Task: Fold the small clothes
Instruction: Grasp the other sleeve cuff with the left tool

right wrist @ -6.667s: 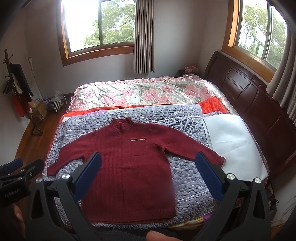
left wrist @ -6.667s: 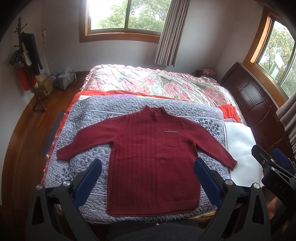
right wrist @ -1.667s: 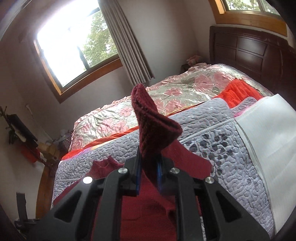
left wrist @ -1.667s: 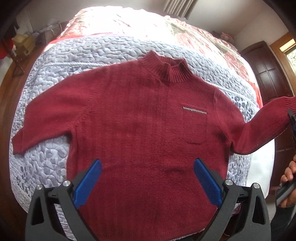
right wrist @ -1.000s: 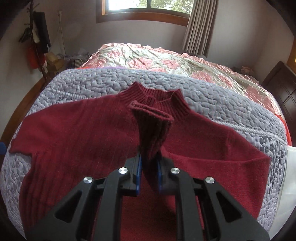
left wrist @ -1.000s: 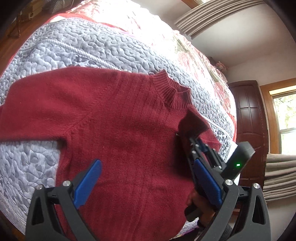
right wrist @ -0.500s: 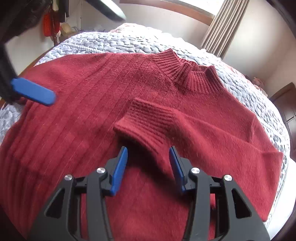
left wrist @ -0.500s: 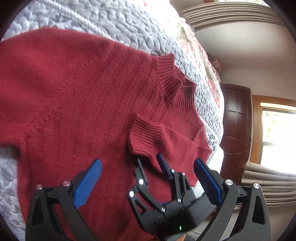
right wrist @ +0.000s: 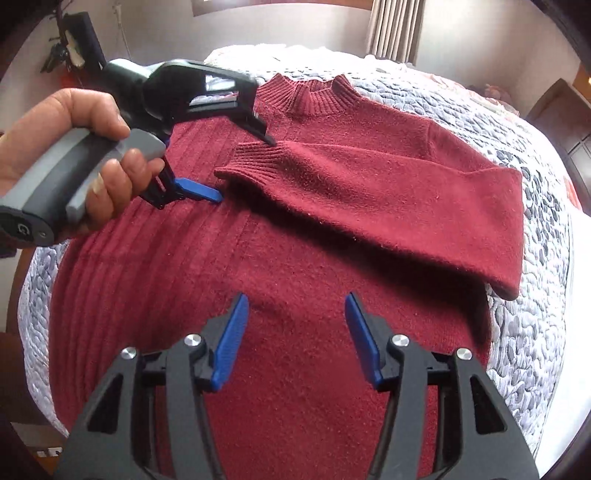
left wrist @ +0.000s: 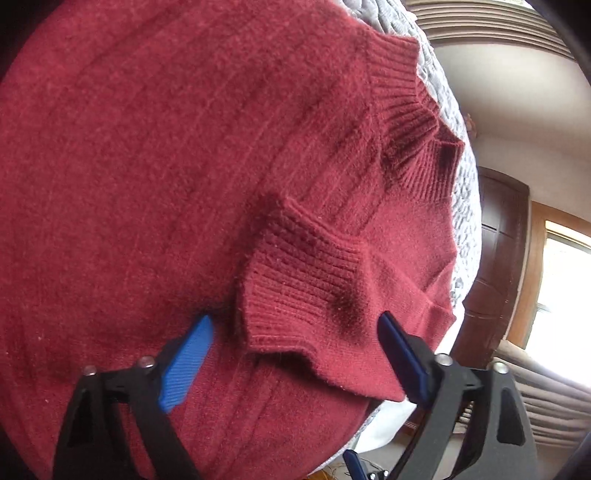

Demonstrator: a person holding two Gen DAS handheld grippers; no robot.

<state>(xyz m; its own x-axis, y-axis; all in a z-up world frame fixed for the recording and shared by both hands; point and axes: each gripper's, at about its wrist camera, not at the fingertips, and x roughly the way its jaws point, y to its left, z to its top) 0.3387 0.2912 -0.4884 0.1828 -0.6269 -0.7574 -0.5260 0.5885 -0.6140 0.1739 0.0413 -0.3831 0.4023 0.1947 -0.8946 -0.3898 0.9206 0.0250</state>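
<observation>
Sweater (right wrist: 295,240), one and dark red, lies flat on a grey quilted blanket (right wrist: 524,332) on the bed, collar (right wrist: 314,96) toward the far side. One sleeve (right wrist: 369,192) is folded across the chest, its ribbed cuff (left wrist: 295,288) resting near the middle.

The right wrist view alone shows the whole folded sleeve out to its bend at the shoulder, the blanket on both sides, a curtain (right wrist: 391,29) by the wall, and a hand (right wrist: 74,155) holding the handle of the left gripper (right wrist: 243,170), whose fingers stand apart on either side of the cuff. The left wrist view alone shows that cuff up close between the two blue pads of the left gripper (left wrist: 291,332), with a dark wooden door (left wrist: 495,266) behind the bed's edge.

The right gripper (right wrist: 295,306) hovers over the sweater's body, fingers apart, holding nothing. Two grippers in all, each with two blue pads.
</observation>
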